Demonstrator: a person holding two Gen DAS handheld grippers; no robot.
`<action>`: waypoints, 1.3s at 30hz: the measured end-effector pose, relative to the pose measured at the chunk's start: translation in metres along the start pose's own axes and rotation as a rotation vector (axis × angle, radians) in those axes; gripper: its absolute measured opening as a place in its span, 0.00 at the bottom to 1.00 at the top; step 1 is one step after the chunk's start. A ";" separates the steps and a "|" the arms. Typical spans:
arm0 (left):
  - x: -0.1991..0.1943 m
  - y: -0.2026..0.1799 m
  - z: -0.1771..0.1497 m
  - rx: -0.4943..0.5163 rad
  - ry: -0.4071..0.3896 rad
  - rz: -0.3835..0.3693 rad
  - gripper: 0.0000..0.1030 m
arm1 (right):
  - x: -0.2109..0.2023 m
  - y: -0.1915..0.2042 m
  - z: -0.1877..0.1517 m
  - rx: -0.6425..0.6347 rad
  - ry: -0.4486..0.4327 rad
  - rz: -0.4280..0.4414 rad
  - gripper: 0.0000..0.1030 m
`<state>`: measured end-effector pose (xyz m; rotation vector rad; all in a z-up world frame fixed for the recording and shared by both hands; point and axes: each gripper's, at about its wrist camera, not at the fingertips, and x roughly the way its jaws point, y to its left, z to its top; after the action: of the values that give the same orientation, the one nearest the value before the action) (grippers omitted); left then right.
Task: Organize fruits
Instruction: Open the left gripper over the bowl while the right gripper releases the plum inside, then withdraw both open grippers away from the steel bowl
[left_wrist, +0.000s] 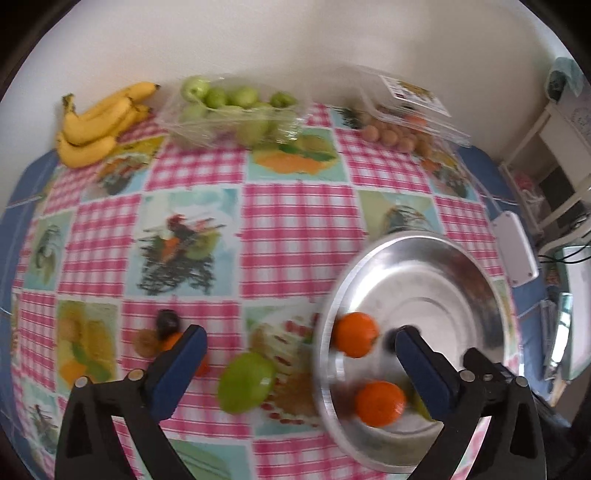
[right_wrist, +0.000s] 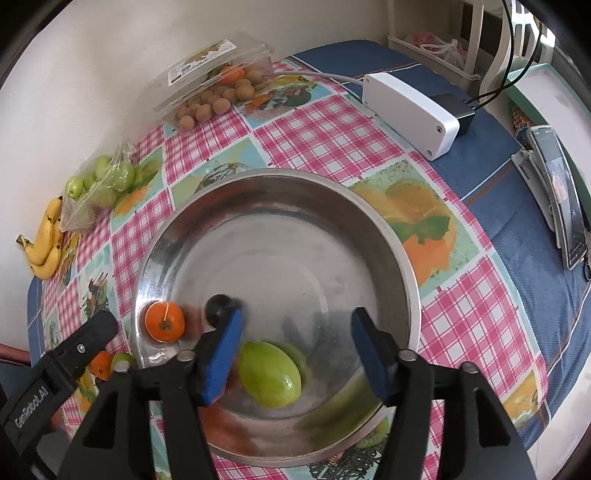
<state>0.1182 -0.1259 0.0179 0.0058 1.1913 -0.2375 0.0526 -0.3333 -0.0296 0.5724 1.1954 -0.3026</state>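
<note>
Both my jaws spread, pinching nothing. Green fruit (right_wrist: 269, 374) lies in the steel bowl (right_wrist: 388, 229) under right gripper (right_wrist: 295, 349); left gripper (left_wrist: 301, 365) hangs over bowl rim. I'd lift clear without nudging anything, then fetch the tabletop fruit (left_wrist: 245, 382).

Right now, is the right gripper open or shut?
Open: the right gripper has its blue pads apart above the green fruit, not touching it.

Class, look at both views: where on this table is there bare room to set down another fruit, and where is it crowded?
Free: the cloth's middle, between the metal bowl and the back-row fruit. Also the bowl's far half. Crowded: the wall edge with bananas, bagged green fruit, clear box; and the bowl's near side.
</note>
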 end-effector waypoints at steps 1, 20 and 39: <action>-0.001 0.005 0.000 0.008 -0.005 0.024 1.00 | 0.000 0.000 0.000 0.000 0.004 0.009 0.63; 0.002 0.080 -0.023 -0.065 0.032 0.158 1.00 | -0.005 0.008 -0.004 -0.053 -0.019 0.005 0.88; -0.018 0.148 -0.049 -0.180 -0.007 0.234 1.00 | -0.021 0.045 -0.022 -0.127 -0.009 0.016 1.00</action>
<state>0.0945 0.0283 -0.0017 -0.0128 1.1906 0.0754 0.0504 -0.2856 -0.0042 0.4698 1.1917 -0.2138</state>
